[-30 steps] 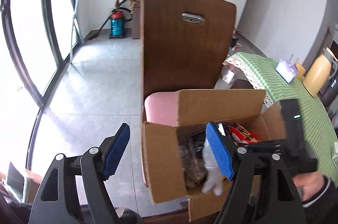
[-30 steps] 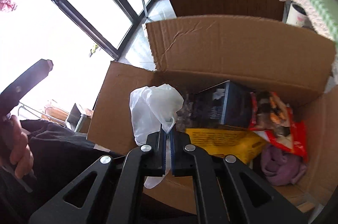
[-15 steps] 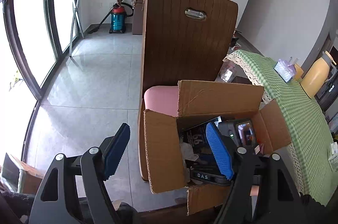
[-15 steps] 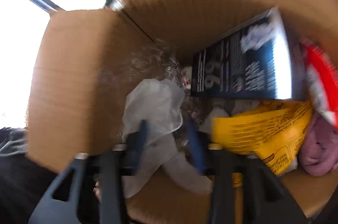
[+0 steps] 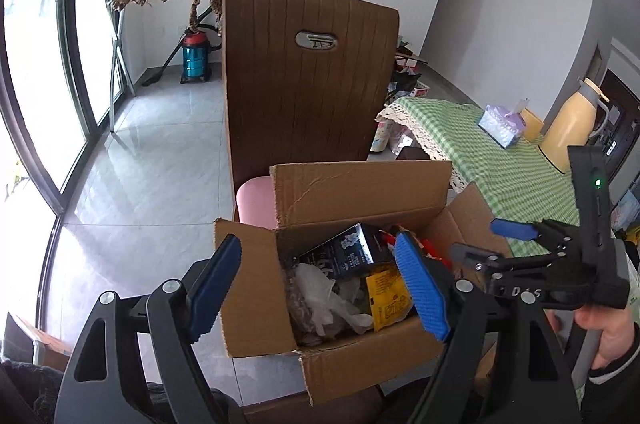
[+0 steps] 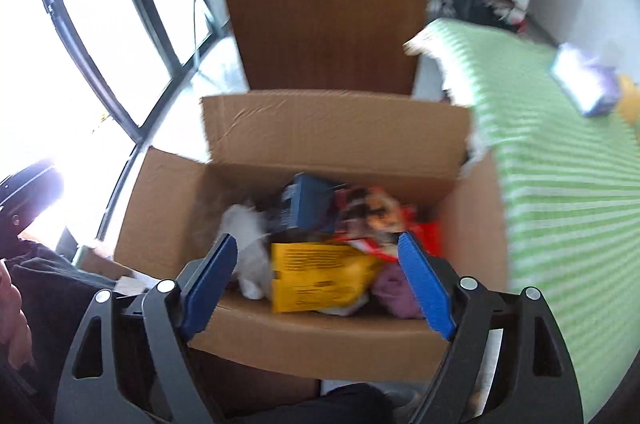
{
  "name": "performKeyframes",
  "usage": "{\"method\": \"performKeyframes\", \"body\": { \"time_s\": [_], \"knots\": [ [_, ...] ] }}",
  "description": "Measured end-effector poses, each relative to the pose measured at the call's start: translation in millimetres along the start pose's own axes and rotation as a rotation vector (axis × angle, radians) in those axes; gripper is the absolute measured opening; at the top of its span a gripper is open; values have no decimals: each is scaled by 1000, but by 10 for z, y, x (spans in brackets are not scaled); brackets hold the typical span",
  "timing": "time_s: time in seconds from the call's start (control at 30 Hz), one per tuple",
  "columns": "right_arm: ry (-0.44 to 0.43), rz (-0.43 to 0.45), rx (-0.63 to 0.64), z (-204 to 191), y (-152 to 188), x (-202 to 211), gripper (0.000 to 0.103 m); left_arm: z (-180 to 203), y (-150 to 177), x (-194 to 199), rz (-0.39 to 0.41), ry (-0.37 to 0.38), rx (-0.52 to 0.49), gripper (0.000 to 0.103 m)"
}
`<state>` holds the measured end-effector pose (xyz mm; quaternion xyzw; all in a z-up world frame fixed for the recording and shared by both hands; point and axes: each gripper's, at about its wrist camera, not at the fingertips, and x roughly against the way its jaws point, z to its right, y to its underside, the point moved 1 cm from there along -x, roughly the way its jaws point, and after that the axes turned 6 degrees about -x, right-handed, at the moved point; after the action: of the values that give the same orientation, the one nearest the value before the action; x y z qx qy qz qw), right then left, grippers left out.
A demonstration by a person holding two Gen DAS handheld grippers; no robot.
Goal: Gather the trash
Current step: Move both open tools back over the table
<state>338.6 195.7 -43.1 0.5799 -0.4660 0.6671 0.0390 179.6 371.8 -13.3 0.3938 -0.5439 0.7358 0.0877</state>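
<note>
An open cardboard box (image 5: pixel 256 296) stands on a chair seat and holds trash. Inside lie a crumpled white plastic bag (image 5: pixel 320 292), a dark carton (image 5: pixel 344 252) and a yellow packet (image 5: pixel 386 294). My left gripper (image 5: pixel 318 244) hovers over the box's near side, jaws opening, nothing between them. My right gripper (image 5: pixel 488 242) hangs above the box's right flap. Its own view is blurred, and there the right gripper (image 6: pixel 317 240) has its jaws opening wide and empty above the white bag (image 6: pixel 250 244), yellow packet (image 6: pixel 320 280) and a purple cloth (image 6: pixel 396 292).
A tall brown chair back (image 5: pixel 308 95) rises behind the box, over a pink seat (image 5: pixel 254 199). To the right is a table with a green checked cloth (image 5: pixel 500 163), a tissue box (image 5: pixel 502 123) and a yellow jug (image 5: pixel 572 131). Tall windows line the left, and a vacuum cleaner (image 5: pixel 196 57) stands far back.
The right gripper let go of the white bag inside the box, opened wide and lifted up and back out of it. The left gripper drew back slightly, and its view now takes in more of the box.
</note>
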Motion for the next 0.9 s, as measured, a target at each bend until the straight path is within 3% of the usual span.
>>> {"method": "performKeyframes", "body": {
  "time_s": [0.13,0.3,0.53,0.67,0.8,0.9],
  "knots": [
    [61,82,-49,259,70,393,82,287,-25,109,32,21,-44,79],
    [58,152,-99,496,141,552,83,595,-34,261,89,23,-87,84],
    [45,227,-129,607,247,778,83,780,-28,453,197,-90,-136,91],
    [49,294,-162,732,334,974,83,893,-16,488,211,-100,-153,94],
    [119,364,-193,1013,584,1294,83,1147,-18,464,221,-51,-202,95],
    [192,402,-246,1341,869,1614,83,1525,-25,400,223,31,-247,95]
  ]
}}
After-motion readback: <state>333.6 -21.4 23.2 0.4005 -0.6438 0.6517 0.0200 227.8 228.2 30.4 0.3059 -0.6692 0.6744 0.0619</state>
